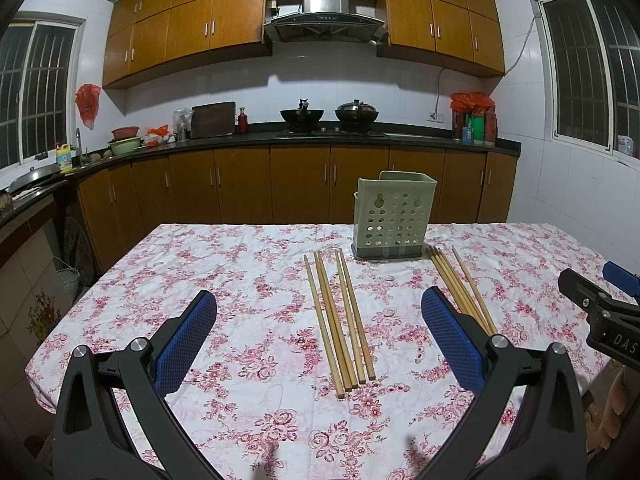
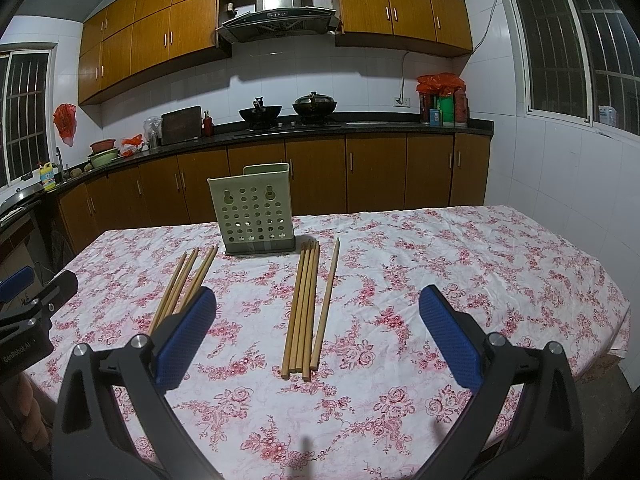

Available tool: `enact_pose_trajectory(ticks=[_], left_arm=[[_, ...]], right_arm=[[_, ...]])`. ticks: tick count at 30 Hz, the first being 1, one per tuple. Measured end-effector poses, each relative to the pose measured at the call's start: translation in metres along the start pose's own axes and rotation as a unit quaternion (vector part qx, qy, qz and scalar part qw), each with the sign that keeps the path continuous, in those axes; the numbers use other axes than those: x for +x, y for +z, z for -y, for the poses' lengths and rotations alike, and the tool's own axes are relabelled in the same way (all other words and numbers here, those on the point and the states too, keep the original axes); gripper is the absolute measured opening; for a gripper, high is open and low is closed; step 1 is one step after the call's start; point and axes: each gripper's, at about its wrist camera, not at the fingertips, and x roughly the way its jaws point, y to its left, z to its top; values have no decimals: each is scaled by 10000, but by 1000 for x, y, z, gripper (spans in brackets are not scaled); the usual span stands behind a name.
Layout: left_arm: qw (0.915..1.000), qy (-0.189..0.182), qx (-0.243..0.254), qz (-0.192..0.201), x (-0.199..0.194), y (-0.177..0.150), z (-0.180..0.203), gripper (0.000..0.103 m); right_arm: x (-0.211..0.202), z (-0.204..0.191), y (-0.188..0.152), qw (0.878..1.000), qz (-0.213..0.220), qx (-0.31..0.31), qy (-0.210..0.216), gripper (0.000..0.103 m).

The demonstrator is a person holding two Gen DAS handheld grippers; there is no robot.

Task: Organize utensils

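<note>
Both your grippers, left gripper [image 1: 318, 346] and right gripper [image 2: 318, 344], hover with fingers wide and empty. Two chopstick bundles [image 1: 340, 320] [image 2: 306, 308] lie flat on the bench before the green holder [image 1: 394, 216]. They are light, stiff and prone to rolling; pinch near mid-length.

A range hood [image 1: 324, 10] hangs at the middle of the white-tiled back wall, flanked on both sides by brown wooden wall cabinets [image 1: 180, 28]. Directly below the hood, two dark woks [image 1: 302, 114] sit on a black countertop [image 1: 400, 138] above matching base cabinets. Far left and far right of the hood are barred windows [image 1: 588, 72], dark outside. In front of the hood stands a table under a pink floral cloth [image 1: 240, 280].
</note>
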Motion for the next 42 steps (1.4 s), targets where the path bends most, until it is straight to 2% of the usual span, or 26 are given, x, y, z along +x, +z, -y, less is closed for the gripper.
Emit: enact_pose_trajectory(ticks=[23,28,33,35,37,40,42], left_arm=[[10000,30,8,-30,1,-1,-1,101],[9996,84,6,-287,13,-10,-3,101],[9959,209,-35,-877,41,-14,-12,101],[9931,242,-68,-1141,54,-16,-17,90],[9904,228,-77,-1365,66,-19,-20,82],[9857,192,-108,-1672,84,-21,-23,71],[9834,170,-135,-1801,93,-22,-25,67]], right_arm=[[4,4,1,10000,-50,-3,-2,99],[24,6,-6,9990,-431,116,-14,99],[58,21,-14,9937,-1064,311,-168,98],[74,27,-17,9902,-1337,358,-205,85],[91,32,-18,9854,-1626,465,-206,66],[115,40,-19,9785,-1948,665,-101,49],[128,41,-19,9756,-2074,722,-53,43]])
